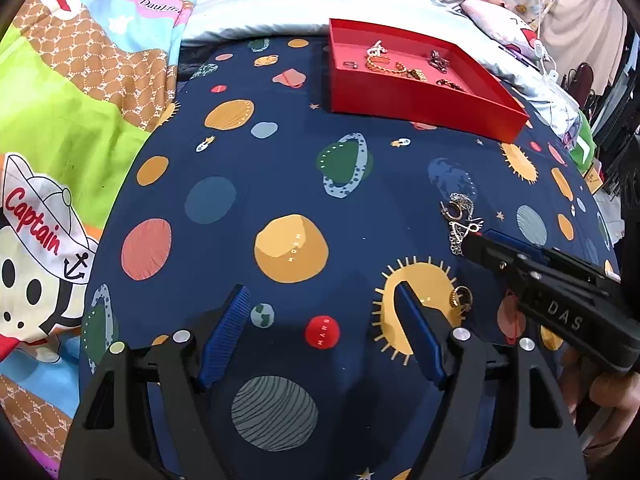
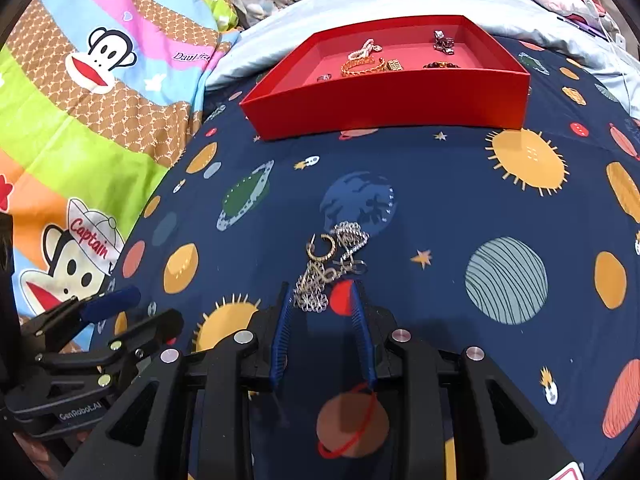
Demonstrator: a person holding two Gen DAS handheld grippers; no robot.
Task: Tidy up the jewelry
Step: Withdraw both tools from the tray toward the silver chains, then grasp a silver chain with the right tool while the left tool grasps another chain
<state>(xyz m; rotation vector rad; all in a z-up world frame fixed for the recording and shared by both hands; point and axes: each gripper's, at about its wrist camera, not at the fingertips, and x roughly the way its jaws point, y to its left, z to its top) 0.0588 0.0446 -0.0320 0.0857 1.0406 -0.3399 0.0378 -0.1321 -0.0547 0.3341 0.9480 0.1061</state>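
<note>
A red tray (image 1: 420, 110) (image 2: 384, 100) at the back holds several pieces of jewelry (image 1: 396, 66) (image 2: 372, 62). A tangle of silver chain and a gold hoop (image 2: 332, 264) (image 1: 460, 218) lies on the planet-print sheet. My right gripper (image 2: 320, 294) (image 1: 476, 240) is open, its blue fingertips either side of the chain's near end, just touching it. My left gripper (image 1: 322, 304) (image 2: 120, 304) is open and empty above the sheet. A small gold ring (image 1: 461, 297) lies just right of its right finger.
The dark blue planet-print sheet (image 1: 288, 200) covers the work area. A colourful monkey-print quilt (image 1: 60, 120) (image 2: 80, 100) lies to the left. A pale blue pillow (image 1: 260, 8) and clutter lie behind the tray.
</note>
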